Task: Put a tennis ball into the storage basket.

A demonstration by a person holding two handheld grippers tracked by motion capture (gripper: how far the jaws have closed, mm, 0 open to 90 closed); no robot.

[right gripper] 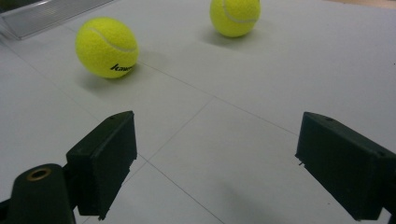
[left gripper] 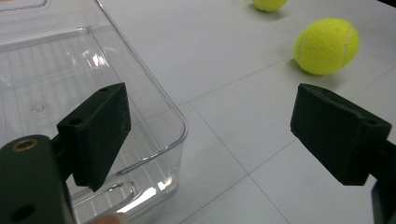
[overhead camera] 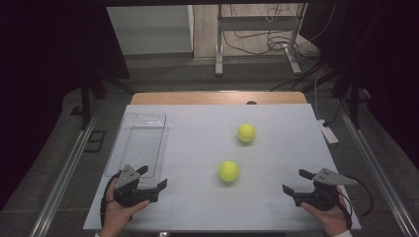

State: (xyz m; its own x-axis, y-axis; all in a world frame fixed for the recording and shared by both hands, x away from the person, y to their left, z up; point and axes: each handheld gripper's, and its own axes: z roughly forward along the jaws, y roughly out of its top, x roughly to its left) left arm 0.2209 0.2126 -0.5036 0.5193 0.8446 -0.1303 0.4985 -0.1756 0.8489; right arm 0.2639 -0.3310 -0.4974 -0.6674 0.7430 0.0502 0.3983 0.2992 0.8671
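Observation:
Two yellow tennis balls lie on the white table: the near ball (overhead camera: 229,171) (left gripper: 326,45) (right gripper: 107,46) at the middle, the far ball (overhead camera: 246,133) (left gripper: 269,4) (right gripper: 235,16) behind it to the right. A clear plastic tray (overhead camera: 140,143) (left gripper: 154,93) rests empty at the left. My left gripper (overhead camera: 152,177) (left gripper: 210,133) is open at the tray's near end, one jaw over the tray's corner, nothing between the jaws. My right gripper (overhead camera: 296,180) (right gripper: 224,168) is open at the front right, its jaws empty and turned towards the near ball.
A white device (overhead camera: 328,132) lies at the table's right edge. Beyond the far wooden edge (overhead camera: 217,97) stand a metal frame (overhead camera: 257,39) and floor cables. Dark curtains flank both sides.

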